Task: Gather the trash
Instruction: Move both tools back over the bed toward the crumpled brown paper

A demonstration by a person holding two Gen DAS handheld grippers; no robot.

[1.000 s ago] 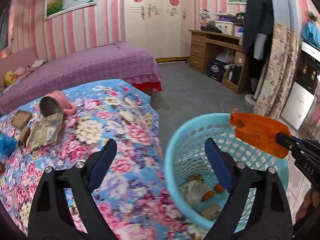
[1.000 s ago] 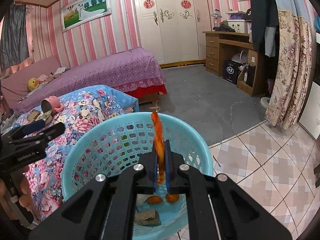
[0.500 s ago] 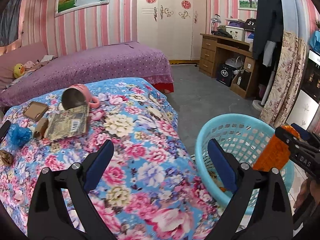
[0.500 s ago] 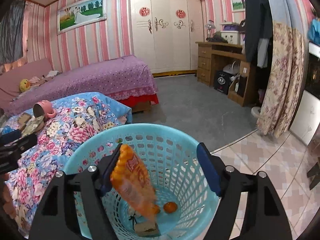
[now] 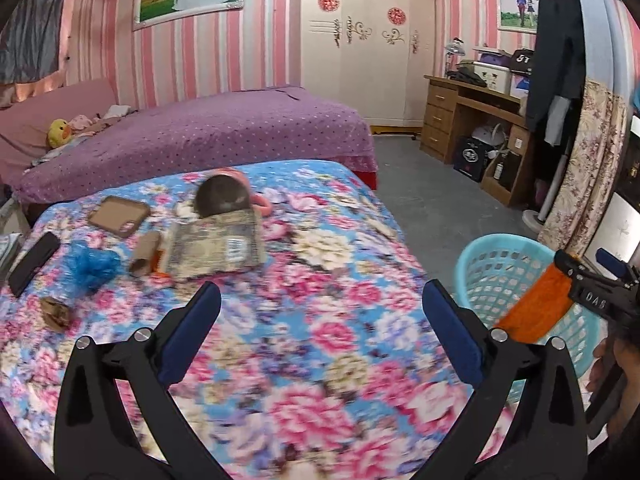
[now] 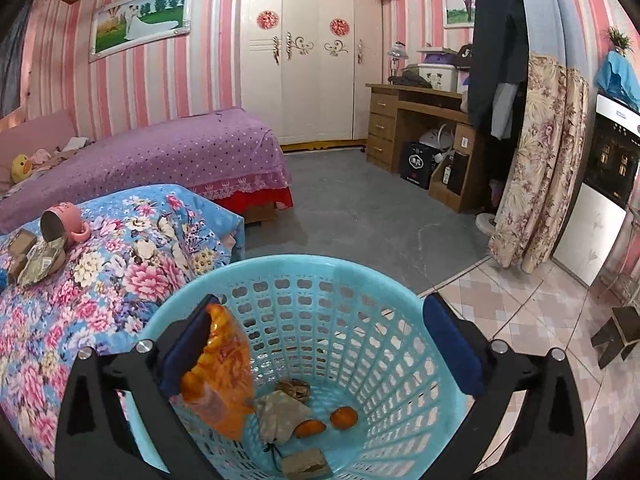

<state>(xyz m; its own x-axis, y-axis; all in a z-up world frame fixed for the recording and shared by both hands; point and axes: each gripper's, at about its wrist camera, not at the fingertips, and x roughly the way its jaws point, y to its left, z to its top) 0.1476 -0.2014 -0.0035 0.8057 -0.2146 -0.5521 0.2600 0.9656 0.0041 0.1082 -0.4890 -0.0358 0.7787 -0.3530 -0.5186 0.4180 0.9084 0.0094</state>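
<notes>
A light blue basket [image 6: 360,280] stands on the floor beside the floral bed; it also shows in the left wrist view [image 5: 496,264]. My right gripper [image 6: 320,344] is open over it. An orange wrapper [image 6: 224,364] clings to its left finger inside the basket rim, and shows in the left wrist view [image 5: 536,304]. Peel pieces [image 6: 344,416] and crumpled paper [image 6: 280,416] lie in the basket. My left gripper [image 5: 320,332] is open and empty above the floral bedspread [image 5: 320,280]. Ahead lie a flattened packet [image 5: 216,248], a cardboard tube [image 5: 146,254], a blue wad [image 5: 94,266] and a brown scrap [image 5: 56,312].
A pink mug [image 5: 224,200] lies on its side behind the packet. A brown phone case [image 5: 120,216] and a black phone [image 5: 34,258] lie at the left. A purple bed [image 5: 200,136] stands behind. A wooden desk [image 6: 420,120] and floral curtain [image 6: 536,160] stand at the right.
My right gripper has opened over the basket and the orange wrapper has slipped down against its left finger. My left gripper has swung left from the basket to over the bed.
</notes>
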